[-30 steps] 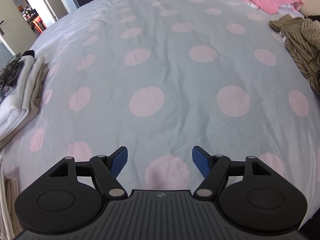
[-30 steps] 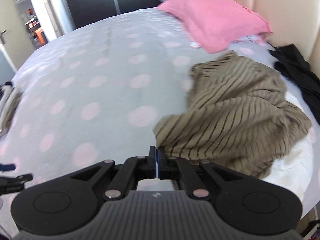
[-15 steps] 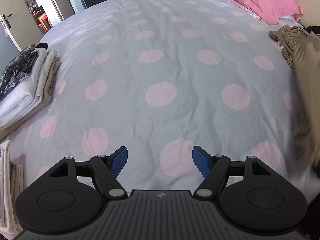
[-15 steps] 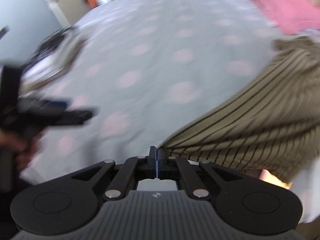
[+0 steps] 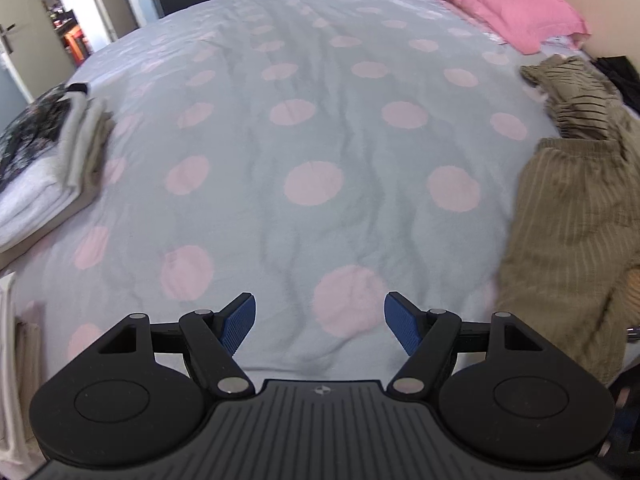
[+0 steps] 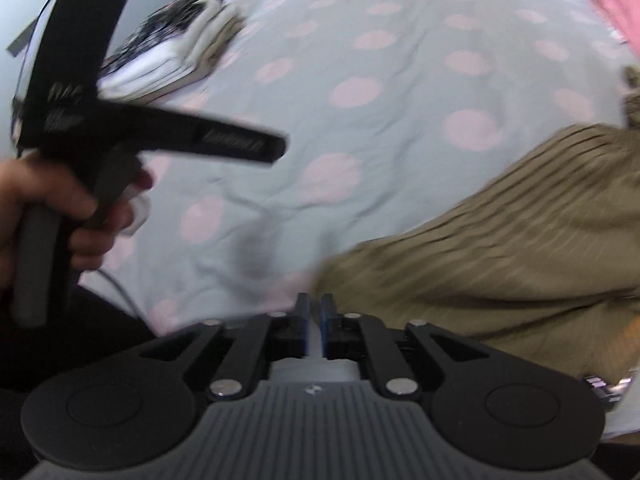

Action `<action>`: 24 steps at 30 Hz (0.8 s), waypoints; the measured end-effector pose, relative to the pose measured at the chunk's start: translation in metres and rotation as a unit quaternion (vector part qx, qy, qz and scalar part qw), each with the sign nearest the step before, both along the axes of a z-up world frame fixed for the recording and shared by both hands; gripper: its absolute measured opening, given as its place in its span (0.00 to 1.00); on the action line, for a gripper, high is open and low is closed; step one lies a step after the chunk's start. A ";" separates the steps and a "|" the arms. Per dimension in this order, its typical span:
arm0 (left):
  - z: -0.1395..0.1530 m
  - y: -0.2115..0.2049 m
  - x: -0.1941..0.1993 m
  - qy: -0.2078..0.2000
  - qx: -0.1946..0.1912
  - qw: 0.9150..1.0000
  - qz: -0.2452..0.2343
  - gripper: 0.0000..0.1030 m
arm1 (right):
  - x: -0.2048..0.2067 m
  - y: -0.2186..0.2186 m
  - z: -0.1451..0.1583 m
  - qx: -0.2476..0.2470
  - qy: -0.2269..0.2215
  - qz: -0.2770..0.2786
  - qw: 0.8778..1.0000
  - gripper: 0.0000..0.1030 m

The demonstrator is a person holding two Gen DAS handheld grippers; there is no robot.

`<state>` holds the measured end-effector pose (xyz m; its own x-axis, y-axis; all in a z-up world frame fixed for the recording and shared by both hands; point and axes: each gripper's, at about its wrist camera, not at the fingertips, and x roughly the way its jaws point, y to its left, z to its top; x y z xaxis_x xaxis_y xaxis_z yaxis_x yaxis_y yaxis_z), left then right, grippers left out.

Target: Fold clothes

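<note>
Striped garment [image 5: 568, 216] now spreading further onto polka-dot duvet [image 5: 312, 128] than a second ago, edge trailing off bed's near side. Right gripper [image 6: 314, 312] pads parting slightly, thin gap showing; whether cloth is still pinched, cannot tell, blurred. Judging: garment being dragged out for flattening. Left gripper [image 5: 319, 324] hanging wide, empty, over duvet. Folded stack [image 5: 44, 168] sitting at duvet's left edge. Only right view showing hand [image 6: 52, 216] gripping left tool; only left view showing pink pillow [image 5: 492, 4] beyond garment.
</note>
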<state>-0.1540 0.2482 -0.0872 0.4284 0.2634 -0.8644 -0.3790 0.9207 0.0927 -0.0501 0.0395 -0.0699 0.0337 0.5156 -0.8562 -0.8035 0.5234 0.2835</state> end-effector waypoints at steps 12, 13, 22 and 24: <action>-0.011 -0.054 0.072 -0.012 -0.021 0.995 -0.097 0.68 | 0.143 -0.078 0.016 -0.074 -0.121 -0.123 0.982 0.28; -0.014 -0.058 0.079 -0.011 -0.022 0.994 -0.105 0.68 | 0.157 -0.084 0.016 -0.081 -0.130 -0.135 0.979 0.28; -0.048 -0.090 0.140 0.024 -0.030 0.988 -0.152 0.69 | 0.254 -0.120 -0.004 -0.149 -0.207 -0.214 0.943 0.60; -0.053 -0.092 0.144 0.027 -0.037 0.987 -0.155 0.69 | 0.267 -0.123 -0.011 -0.153 -0.210 -0.227 0.939 0.65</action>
